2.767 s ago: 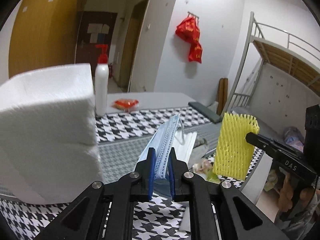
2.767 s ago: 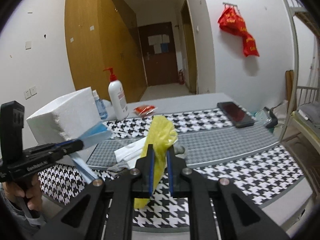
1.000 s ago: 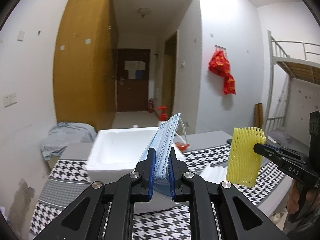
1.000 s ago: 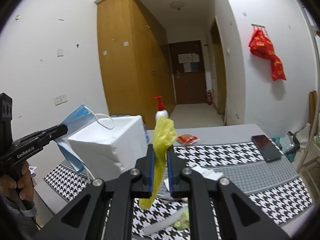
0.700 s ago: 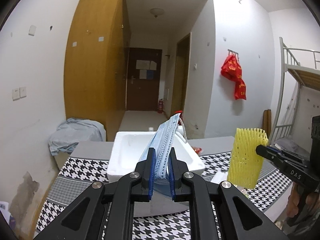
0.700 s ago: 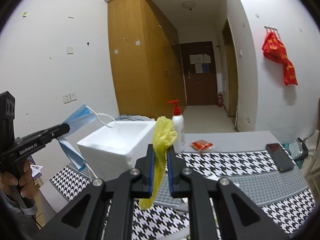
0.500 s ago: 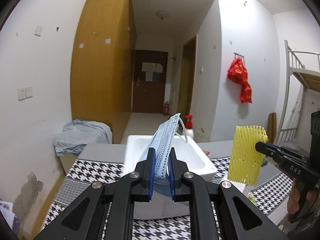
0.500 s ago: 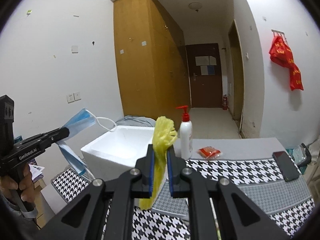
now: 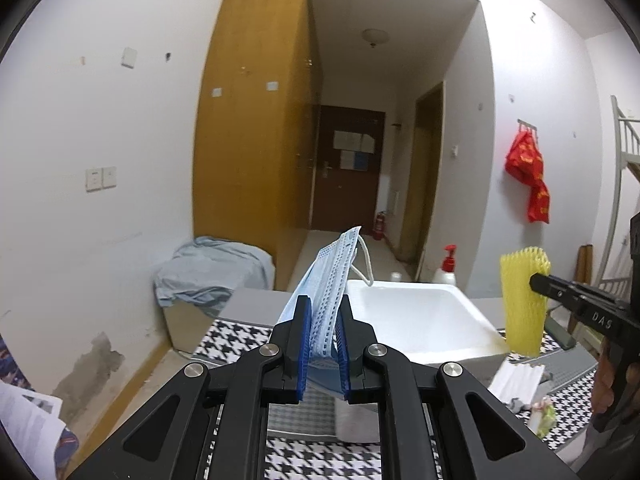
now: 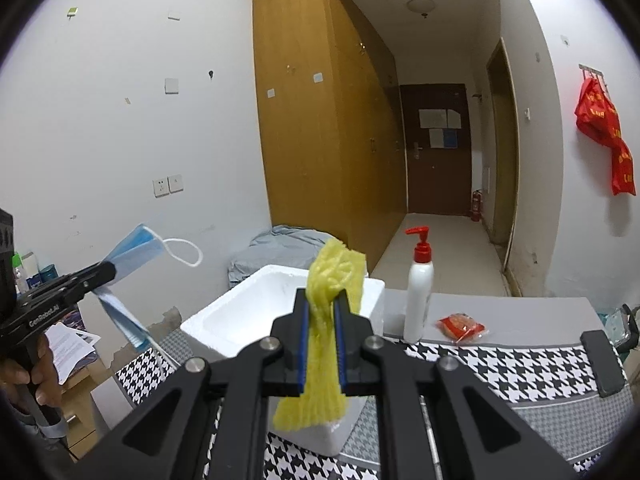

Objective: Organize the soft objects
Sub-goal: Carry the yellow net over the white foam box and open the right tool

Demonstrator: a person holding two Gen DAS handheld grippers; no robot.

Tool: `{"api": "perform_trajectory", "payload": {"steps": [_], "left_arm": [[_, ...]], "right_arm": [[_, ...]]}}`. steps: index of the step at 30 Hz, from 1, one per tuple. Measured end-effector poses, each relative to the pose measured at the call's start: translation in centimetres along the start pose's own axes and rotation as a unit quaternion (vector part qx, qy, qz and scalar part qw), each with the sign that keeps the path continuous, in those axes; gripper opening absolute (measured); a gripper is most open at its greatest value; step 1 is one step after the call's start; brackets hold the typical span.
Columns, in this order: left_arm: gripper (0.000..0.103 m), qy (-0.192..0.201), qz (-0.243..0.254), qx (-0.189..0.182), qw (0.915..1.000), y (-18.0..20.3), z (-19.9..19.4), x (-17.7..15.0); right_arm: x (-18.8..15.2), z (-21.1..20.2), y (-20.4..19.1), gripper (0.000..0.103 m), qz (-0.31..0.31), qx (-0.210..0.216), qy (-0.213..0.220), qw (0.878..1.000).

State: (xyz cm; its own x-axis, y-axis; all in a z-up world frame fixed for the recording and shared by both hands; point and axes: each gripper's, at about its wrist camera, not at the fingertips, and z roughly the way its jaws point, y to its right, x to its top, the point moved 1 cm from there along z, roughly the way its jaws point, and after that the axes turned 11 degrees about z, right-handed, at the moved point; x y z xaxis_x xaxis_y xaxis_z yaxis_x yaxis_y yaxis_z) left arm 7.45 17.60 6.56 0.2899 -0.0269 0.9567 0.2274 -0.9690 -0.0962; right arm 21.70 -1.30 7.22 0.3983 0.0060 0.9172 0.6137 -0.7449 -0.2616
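Soft pleated blue face mask (image 9: 329, 280) stood clamped between the blue-padded fingers of the left gripper (image 9: 323, 344) in the left wrist view, the fingers closed tight on its lower half while its top and a white ear loop rose above them. Beyond it sat an open white foam box (image 9: 424, 320) on a black-and-white houndstooth tablecloth (image 9: 236, 330), with a white pump bottle with a red top (image 9: 448, 268) behind the box. At the right edge the black right gripper (image 9: 534, 280) held a yellow foam mesh sleeve (image 9: 522, 300) hanging upright, beside the box's right corner. Folded white tissue (image 9: 518, 378) lay on the cloth below it.

In the right wrist view, the right gripper (image 10: 322, 344) had its fingers shut on the yellow foam mesh sleeve (image 10: 326, 332), which bunched above the pads and drooped below them, in front of the white foam box (image 10: 256, 308). The pump bottle (image 10: 418, 292) stood just right of the box, and a small red packet (image 10: 462, 326) lay near it on the grey table surface (image 10: 532, 316). At the left, the left gripper (image 10: 108, 270) gripped the blue face mask (image 10: 134, 250) in the air, left of the box.
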Motion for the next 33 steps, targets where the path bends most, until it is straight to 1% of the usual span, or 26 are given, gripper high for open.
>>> {"api": "perform_trajectory", "payload": {"steps": [6,11,20,23,28,33], "left_arm": [[0.013,-0.008,-0.014,0.008,0.9998,-1.2,0.4,-1.0],[0.013,-0.013,-0.022,0.022,0.9994,-2.1,0.5,-1.6],[0.013,-0.022,-0.007,0.045,0.9987,-2.5,0.5,-2.2],[0.013,-0.025,-0.008,0.046,0.9986,-2.8,0.6,-2.4],[0.013,-0.026,-0.006,0.047,0.9985,-2.9,0.5,-2.5],[0.013,-0.027,-0.011,0.049,0.9984,-3.0,0.5,-2.5]], "right_arm": [[0.9,1.2,-1.2,0.013,-0.013,0.0,-0.001,1.0],[1.2,1.9,-2.0,0.013,-0.02,0.005,-0.005,1.0],[1.0,5.0,-3.6,0.013,-0.021,0.019,-0.038,0.999],[0.8,5.9,-3.7,0.013,-0.017,0.021,-0.049,0.998],[0.6,7.0,-3.8,0.013,-0.019,0.008,-0.059,0.998],[0.2,8.1,-3.9,0.013,-0.018,0.001,-0.078,0.997]]}}
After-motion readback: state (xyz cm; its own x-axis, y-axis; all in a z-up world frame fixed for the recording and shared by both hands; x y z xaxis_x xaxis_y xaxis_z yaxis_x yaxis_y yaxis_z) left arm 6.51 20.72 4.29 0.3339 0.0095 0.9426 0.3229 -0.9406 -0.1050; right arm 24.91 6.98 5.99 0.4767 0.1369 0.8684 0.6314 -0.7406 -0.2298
